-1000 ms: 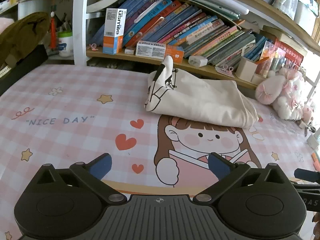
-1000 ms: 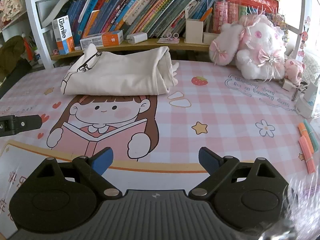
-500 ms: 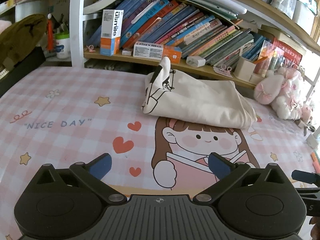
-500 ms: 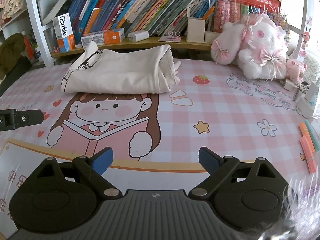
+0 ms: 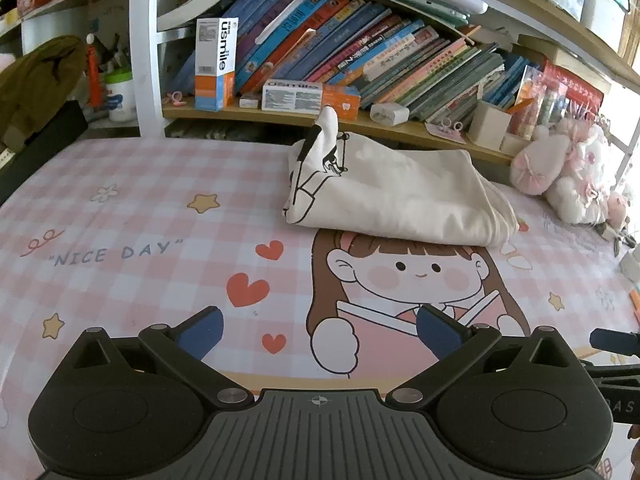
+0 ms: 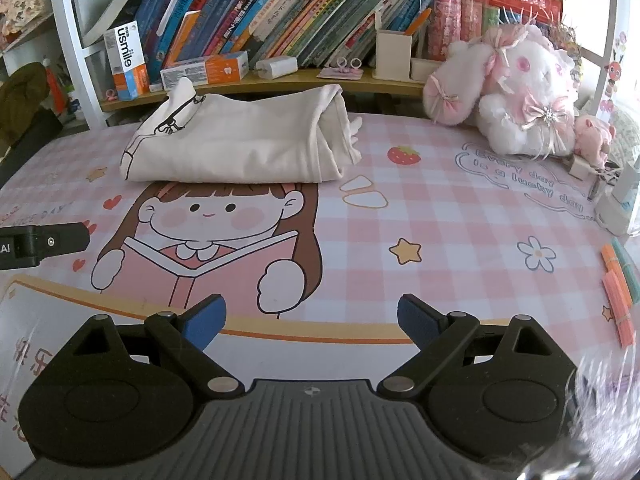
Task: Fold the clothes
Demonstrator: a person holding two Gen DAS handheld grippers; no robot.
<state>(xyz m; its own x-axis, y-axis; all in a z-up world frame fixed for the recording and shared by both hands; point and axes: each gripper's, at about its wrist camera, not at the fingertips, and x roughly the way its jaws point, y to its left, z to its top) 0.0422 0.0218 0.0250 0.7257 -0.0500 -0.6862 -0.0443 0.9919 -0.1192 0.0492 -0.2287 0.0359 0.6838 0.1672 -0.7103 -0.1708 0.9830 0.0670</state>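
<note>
A cream garment [image 5: 396, 196] with a black line print lies folded into a thick bundle at the back of the pink checked mat [image 5: 132, 216], just in front of the bookshelf. The right wrist view shows the same garment [image 6: 240, 146] beyond the cartoon girl print. My left gripper [image 5: 318, 330] stands open over the mat's near edge, well short of the garment, with nothing between its blue pads. My right gripper [image 6: 310, 320] is also open and empty, at a similar distance. Each gripper's tip shows at the edge of the other's view.
A low shelf [image 5: 360, 120] with leaning books, boxes and a pen holder runs behind the garment. Pink and white plush toys [image 6: 516, 88] sit at the back right. Orange sticks [image 6: 618, 300] lie at the right edge. A dark bag [image 5: 36, 84] stands at the far left.
The left gripper has drifted slightly so the garment sits a little lower and more central in its view. The right gripper has barely shifted. Both stay open and the garment has not moved.
</note>
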